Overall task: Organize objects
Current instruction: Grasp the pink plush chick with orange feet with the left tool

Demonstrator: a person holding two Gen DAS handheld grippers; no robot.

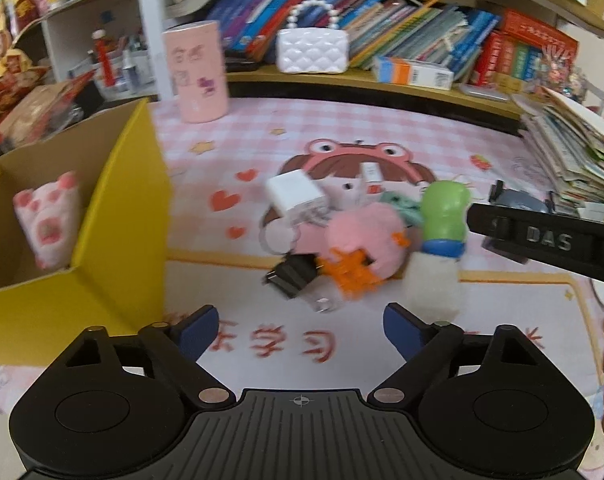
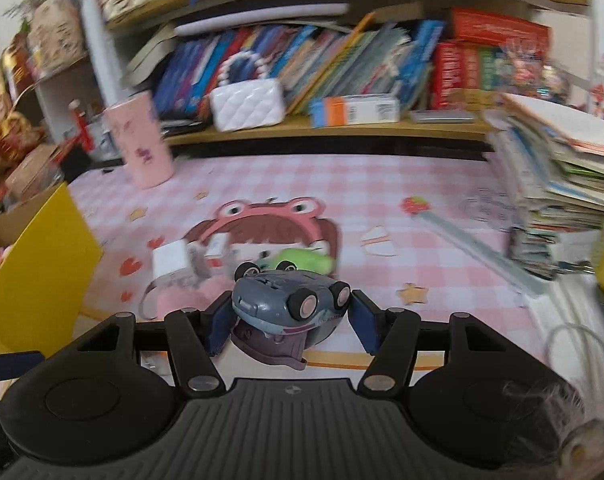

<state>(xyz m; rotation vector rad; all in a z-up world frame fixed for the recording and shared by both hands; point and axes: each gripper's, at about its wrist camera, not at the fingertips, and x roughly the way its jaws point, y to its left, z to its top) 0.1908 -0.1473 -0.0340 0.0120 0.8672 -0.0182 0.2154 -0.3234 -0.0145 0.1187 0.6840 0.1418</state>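
Right claw [image 2: 287, 320]: my blue pads sit at the two flanks of the grey toy car [image 2: 289, 300], which lies wheels-up between them; I judge it gripped, though contact on the right-hand side is hard to confirm.
Left claw [image 1: 299, 326]: jaws wide apart, nothing between them, hovering over the near part of the pink mat [image 1: 382, 132].
Task things: a heap at mid-mat, made up of the white charger [image 1: 295, 196], pink plush [image 1: 366, 244], green-topped bottle [image 1: 442, 216] and black adapter [image 1: 293, 276], touching or overlapping one another.
Destination (judged): the yellow box [image 1: 113, 240] at the left, already holding a paw-print plush [image 1: 49, 220].
Step in hand (judged): carry the car leftward to the box.
Doing it well: keep the squeeze steady, since the car's rounded body could roll between the pads; lift above the box's near wall before crossing it.
Edges: the box's tall right-hand flap stands between heap and opening; a book stack [image 2: 562, 184] crowds the far right.
Open room: bare mat near me and to the right of the heap; my two claws are close together.
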